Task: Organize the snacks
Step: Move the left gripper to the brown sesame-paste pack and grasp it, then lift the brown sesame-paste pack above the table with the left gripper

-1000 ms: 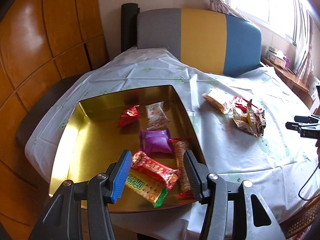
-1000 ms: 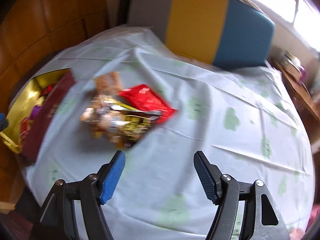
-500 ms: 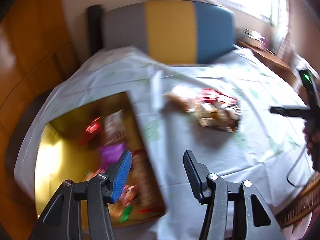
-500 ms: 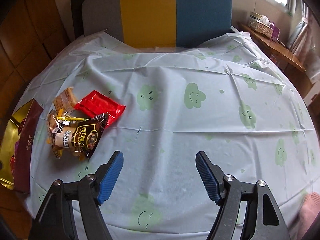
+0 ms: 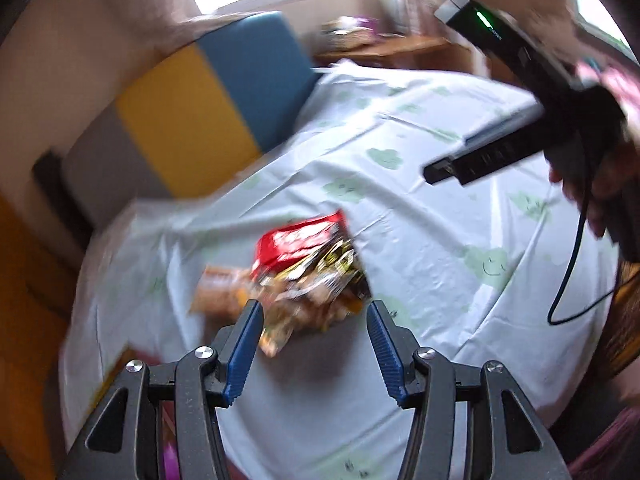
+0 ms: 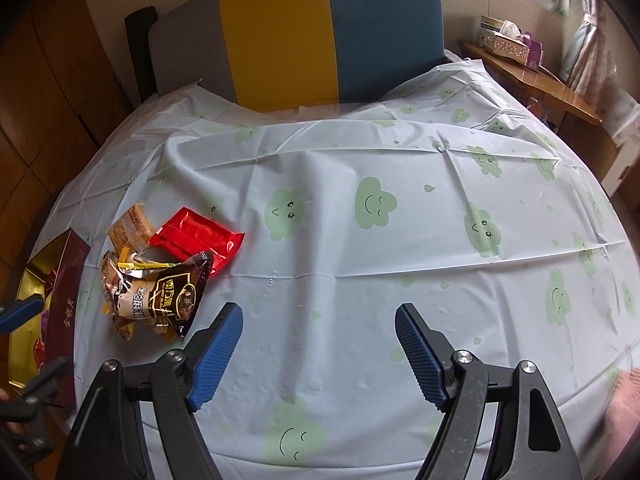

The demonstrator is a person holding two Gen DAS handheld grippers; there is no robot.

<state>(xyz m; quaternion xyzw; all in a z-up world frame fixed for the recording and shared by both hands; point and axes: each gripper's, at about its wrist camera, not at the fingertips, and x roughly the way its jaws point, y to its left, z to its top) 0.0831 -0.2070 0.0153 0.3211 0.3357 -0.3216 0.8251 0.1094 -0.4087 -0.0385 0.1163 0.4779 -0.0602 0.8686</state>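
1. Left wrist view: the left tongs [image 5: 312,344] are seen spread, nothing between the pads. The snack pile [image 5: 308,276] lies on the surface [image 5: 440,220] just beyond the fingertips, at 12 o'clock; the view is blurred. The red packet [image 5: 300,240] sits on the far side of the pile. The right tongs [image 5: 480,164] are seen side-on at 2 o'clock.

2. Right wrist view: the right tongs [image 6: 318,344] are spread, having just been opening, with only bare tablecloth between them. The pile is at 10 o'clock: dark foil bag [image 6: 160,296], red packet [image 6: 196,238], orange packet [image 6: 132,226]. The gold tin [image 6: 24,292] lies at 9 o'clock, at the surface edge.

3. Handling, judged: packets light, soft, crinkly, foil slippery, contents likely crushable. A crimped seam or edge is best pinched, one packet at a time.
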